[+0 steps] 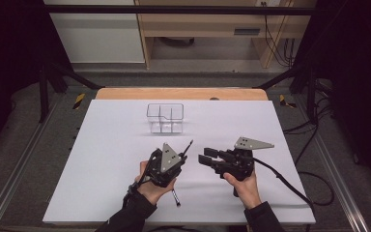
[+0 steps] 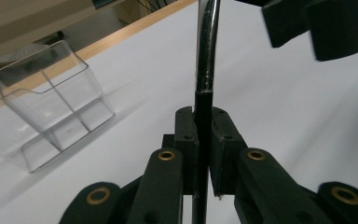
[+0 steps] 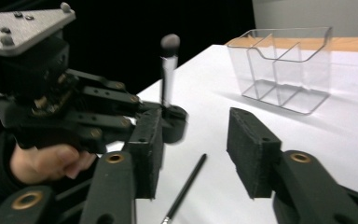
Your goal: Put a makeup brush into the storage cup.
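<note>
Clear plastic three-compartment organiser [image 1: 165, 117] stands far-centre, well apart from the left gripper [image 1: 176, 155], clamped on a black-handled, chrome-ferruled makeup brush [image 2: 204, 84], while the right gripper [image 3: 193, 149] gapes empty just beside it; risk: the thin handle pivoting between the pads.

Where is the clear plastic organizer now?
In the high view the clear plastic organizer stands on the white table near its far edge, beyond the left gripper and apart from both grippers.
</note>
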A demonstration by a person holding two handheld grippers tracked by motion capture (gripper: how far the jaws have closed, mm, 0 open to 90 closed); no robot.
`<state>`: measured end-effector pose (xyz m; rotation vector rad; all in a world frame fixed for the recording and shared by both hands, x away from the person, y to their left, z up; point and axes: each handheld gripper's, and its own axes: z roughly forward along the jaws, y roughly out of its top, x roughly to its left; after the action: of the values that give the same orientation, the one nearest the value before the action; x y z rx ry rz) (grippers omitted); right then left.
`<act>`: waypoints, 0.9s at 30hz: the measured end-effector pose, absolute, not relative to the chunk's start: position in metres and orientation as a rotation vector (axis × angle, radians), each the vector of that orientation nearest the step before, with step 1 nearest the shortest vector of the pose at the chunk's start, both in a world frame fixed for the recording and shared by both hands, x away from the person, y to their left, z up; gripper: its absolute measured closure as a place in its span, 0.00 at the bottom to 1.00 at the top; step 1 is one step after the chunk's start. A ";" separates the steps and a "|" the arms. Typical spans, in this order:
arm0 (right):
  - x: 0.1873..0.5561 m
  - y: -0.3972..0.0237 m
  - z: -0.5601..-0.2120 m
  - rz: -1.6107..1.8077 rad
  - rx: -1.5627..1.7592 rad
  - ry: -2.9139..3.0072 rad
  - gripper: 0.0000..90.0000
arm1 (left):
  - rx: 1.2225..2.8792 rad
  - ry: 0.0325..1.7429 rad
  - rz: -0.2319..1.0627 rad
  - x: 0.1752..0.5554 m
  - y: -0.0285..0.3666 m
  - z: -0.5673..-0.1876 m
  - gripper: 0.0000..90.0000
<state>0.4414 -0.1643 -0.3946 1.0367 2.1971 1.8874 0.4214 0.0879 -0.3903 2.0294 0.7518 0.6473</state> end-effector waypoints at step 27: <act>0.444 -0.200 -0.396 1.647 1.096 2.060 0.04 | 1.849 0.901 0.656 0.436 0.151 -0.363 0.92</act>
<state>0.4441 -0.2000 -0.3964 1.0965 2.0601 1.6475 0.4364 0.1508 -0.3634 1.8487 0.9013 0.6562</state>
